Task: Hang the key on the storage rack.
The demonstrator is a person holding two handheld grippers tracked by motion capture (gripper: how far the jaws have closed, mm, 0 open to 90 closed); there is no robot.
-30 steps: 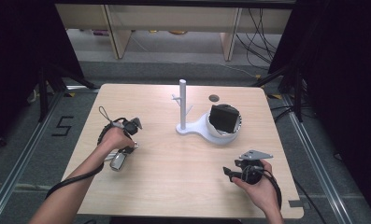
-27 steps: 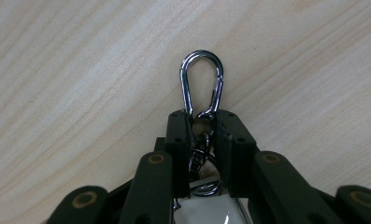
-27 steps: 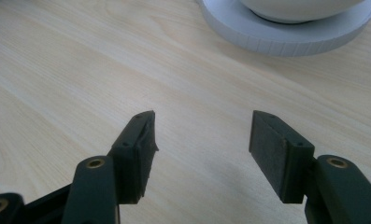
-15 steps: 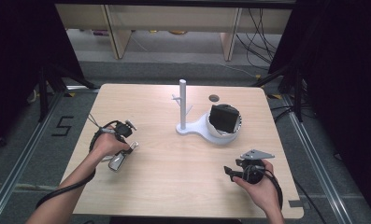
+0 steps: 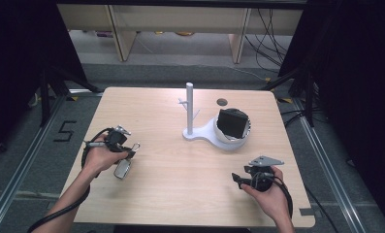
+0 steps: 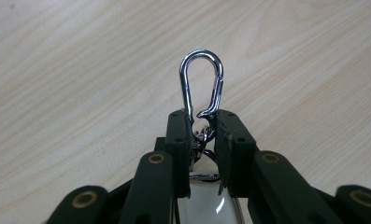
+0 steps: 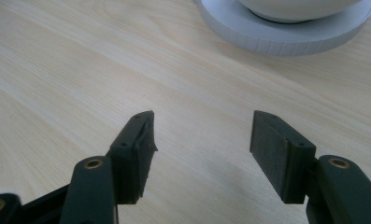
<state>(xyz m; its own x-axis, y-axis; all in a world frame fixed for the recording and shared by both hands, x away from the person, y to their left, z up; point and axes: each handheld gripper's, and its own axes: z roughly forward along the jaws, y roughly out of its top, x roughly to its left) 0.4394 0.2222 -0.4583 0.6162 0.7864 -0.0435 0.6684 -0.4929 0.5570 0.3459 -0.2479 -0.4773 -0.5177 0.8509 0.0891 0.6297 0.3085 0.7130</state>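
Note:
My left gripper (image 5: 128,148) (image 6: 202,122) is shut on the base of a silver carabiner clip (image 6: 189,79), whose loop sticks out past the jaws. A pale, metal-rimmed fob (image 5: 122,169) (image 6: 206,205) hangs from the clip and lies on the wooden table (image 5: 170,184). My right gripper (image 5: 236,178) (image 7: 202,135) stands open low over bare wood at the front right, nothing between its jaws. A white stand with an upright post (image 5: 189,109) is at the table's middle back.
A white bowl-shaped holder (image 5: 238,141) on the stand's base carries a black block (image 5: 232,123); its white rim (image 7: 286,35) lies just ahead of my right gripper. A small round hole (image 5: 222,102) is in the tabletop behind it. Shelving stands beyond the far edge.
My left hand and gripper have shifted slightly left and toward the near edge, still shut on the clip. The right gripper has stayed put.

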